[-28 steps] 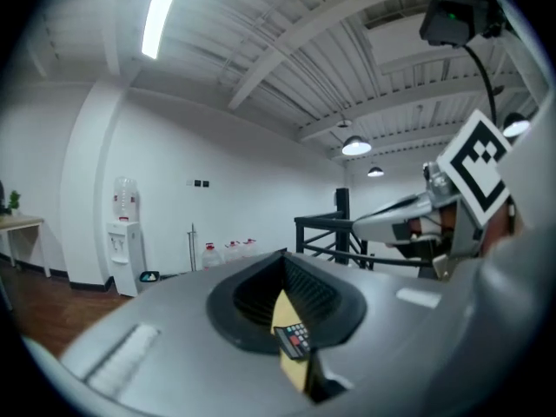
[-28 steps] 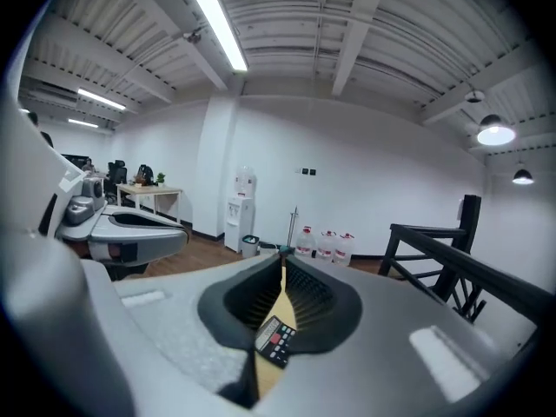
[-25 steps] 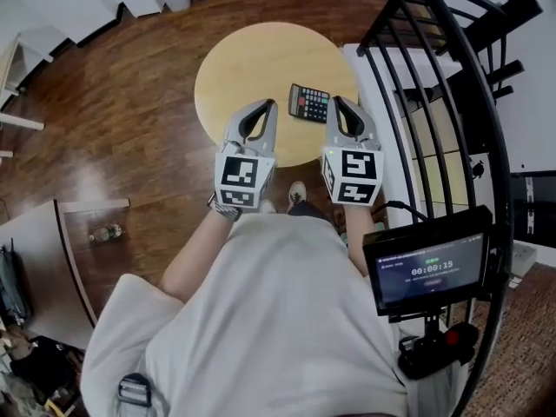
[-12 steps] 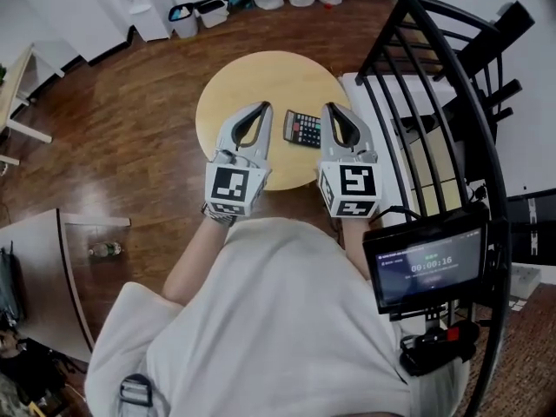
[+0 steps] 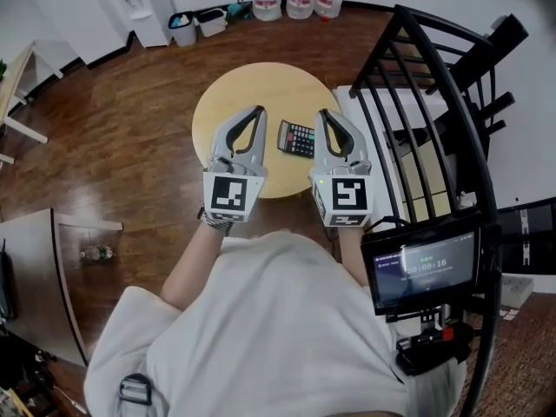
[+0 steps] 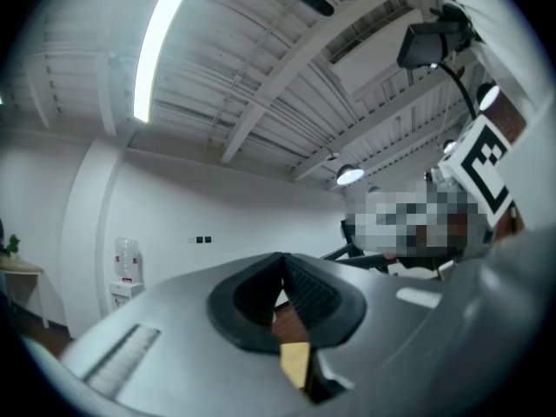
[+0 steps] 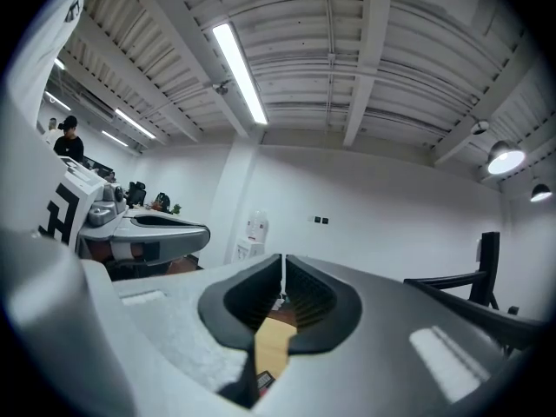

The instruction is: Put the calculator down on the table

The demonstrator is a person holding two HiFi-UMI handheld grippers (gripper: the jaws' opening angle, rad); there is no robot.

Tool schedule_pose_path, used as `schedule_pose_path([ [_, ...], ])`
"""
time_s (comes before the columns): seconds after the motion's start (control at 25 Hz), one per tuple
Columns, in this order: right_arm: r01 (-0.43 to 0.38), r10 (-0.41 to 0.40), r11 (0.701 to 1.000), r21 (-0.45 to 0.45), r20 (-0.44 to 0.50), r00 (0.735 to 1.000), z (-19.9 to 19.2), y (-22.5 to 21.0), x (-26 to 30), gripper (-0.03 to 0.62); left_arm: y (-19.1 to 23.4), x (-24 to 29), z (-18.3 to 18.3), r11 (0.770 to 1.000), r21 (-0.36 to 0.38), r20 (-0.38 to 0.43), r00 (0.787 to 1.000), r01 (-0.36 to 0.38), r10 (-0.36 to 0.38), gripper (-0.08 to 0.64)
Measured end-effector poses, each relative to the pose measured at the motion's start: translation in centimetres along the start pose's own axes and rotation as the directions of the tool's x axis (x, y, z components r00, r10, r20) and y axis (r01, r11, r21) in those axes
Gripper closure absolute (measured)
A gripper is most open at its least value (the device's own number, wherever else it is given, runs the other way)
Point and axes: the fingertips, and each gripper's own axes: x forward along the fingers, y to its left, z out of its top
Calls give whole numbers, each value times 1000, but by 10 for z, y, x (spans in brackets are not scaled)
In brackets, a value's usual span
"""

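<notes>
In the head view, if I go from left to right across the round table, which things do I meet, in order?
left gripper → calculator → right gripper → black metal rack

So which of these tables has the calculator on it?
The round light-wood table in the middle; the calculator lies near its right edge. The dark brown table at lower left doesn't hold it.
</notes>
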Motion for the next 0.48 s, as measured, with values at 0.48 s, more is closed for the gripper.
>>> schedule_pose_path([
  [0.48, 12, -10, 1000, 20, -77, 997, -9, 14, -8, 586, -10, -18, -13, 998, 35, -84, 995, 53, -50, 554],
])
